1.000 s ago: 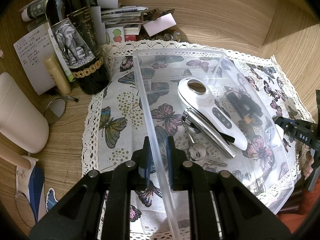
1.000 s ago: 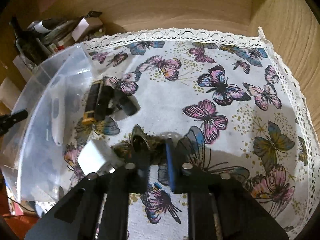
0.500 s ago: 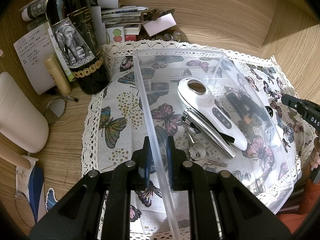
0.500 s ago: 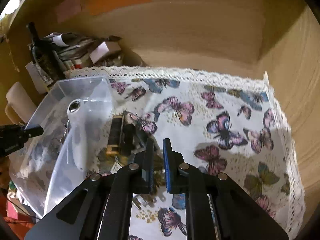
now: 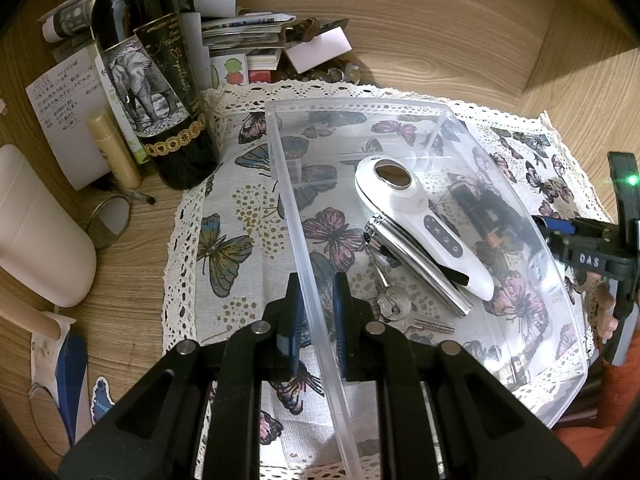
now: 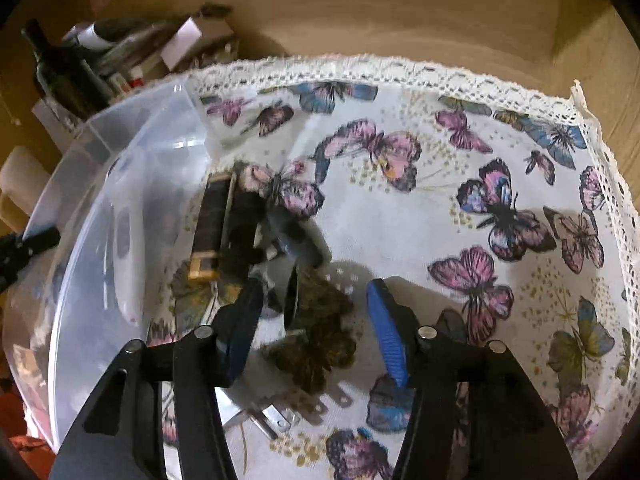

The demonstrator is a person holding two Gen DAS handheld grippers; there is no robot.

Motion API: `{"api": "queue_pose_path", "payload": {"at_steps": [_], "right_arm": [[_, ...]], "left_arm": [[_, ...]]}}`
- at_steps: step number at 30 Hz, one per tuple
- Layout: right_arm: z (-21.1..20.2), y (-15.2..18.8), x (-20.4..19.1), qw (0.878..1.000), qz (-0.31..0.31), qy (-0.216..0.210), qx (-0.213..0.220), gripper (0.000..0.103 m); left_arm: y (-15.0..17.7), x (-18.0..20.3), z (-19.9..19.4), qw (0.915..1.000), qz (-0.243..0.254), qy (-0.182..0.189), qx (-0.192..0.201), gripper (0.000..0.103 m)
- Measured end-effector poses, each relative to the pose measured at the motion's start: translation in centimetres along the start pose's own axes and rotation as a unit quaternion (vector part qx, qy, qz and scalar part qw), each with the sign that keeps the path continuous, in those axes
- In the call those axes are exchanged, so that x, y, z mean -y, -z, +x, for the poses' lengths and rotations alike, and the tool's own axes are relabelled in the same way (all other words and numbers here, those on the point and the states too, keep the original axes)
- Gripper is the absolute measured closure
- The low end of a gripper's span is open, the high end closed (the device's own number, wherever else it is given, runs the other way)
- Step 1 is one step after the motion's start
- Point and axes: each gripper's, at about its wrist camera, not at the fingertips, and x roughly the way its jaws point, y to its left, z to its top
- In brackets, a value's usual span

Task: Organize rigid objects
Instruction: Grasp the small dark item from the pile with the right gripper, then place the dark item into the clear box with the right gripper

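My left gripper (image 5: 316, 300) is shut on the near wall of a clear plastic bin (image 5: 304, 248) that rests on the butterfly cloth (image 5: 224, 224). Inside the bin lie a white handheld device (image 5: 424, 232), a silver tool (image 5: 420, 272) and keys (image 5: 396, 308). My right gripper (image 6: 316, 320) is open above the cloth (image 6: 440, 208), its blue pads either side of a dark round object (image 6: 316, 300) and metal plug prongs (image 6: 280, 416). Black cylinders (image 6: 228, 224) lie beside the bin's wall (image 6: 120, 184). The right gripper also shows at the right edge of the left wrist view (image 5: 580, 248).
A wine bottle (image 5: 152, 80) with an elephant label, stacked papers (image 5: 240, 36), a cream tube (image 5: 114, 148), a small round mirror (image 5: 108, 220) and a white container (image 5: 36, 232) crowd the wooden desk left of the cloth. Wooden walls close the back and right.
My right gripper has opened wide and dropped back low over the cloth after a brief lift. The left gripper and bin have not moved.
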Motion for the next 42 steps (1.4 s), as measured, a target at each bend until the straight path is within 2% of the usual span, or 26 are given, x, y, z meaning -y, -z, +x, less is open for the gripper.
{"api": "queue_pose_path", "payload": {"at_steps": [1, 5, 10, 17, 21, 26, 31, 36, 42], "right_arm": [[-0.1, -0.2, 0.0, 1.0, -0.001, 0.001, -0.002, 0.081], [-0.8, -0.9, -0.4, 1.0, -0.006, 0.015, 0.008, 0.08], [-3.2, -2.1, -1.9, 0.998, -0.027, 0.014, 0.047, 0.08], [-5.9, -3.9, -6.0, 0.993, -0.075, -0.02, 0.094, 0.08], [-6.3, -4.2, -8.9, 0.988, -0.11, -0.043, 0.103, 0.08], [-5.6, -4.1, -12.1, 0.983, -0.146, -0.068, 0.09, 0.08], [-3.6, -3.3, -14.7, 0.979, -0.179, -0.082, 0.05, 0.08], [-2.2, -2.9, -15.7, 0.978, -0.187, -0.09, 0.022, 0.08], [-2.4, -2.9, -15.4, 0.98, -0.176, -0.091, 0.026, 0.079]], "left_arm": [[0.0, 0.0, 0.0, 1.0, 0.0, 0.0, 0.0, 0.09], [0.0, 0.0, 0.0, 1.0, -0.001, 0.001, 0.001, 0.09], [0.0, 0.0, 0.0, 1.0, 0.0, 0.001, 0.0, 0.09], [0.0, 0.0, 0.0, 1.0, -0.001, 0.002, 0.001, 0.09], [-0.1, 0.0, 0.1, 1.0, -0.001, 0.004, 0.001, 0.09], [-0.1, 0.0, 0.1, 1.0, -0.001, 0.004, 0.001, 0.09], [0.0, 0.0, 0.1, 1.0, -0.001, 0.006, 0.002, 0.09], [0.0, -0.1, 0.1, 1.0, -0.001, 0.008, 0.002, 0.09], [0.0, -0.1, 0.2, 1.0, -0.001, 0.009, 0.002, 0.09]]}}
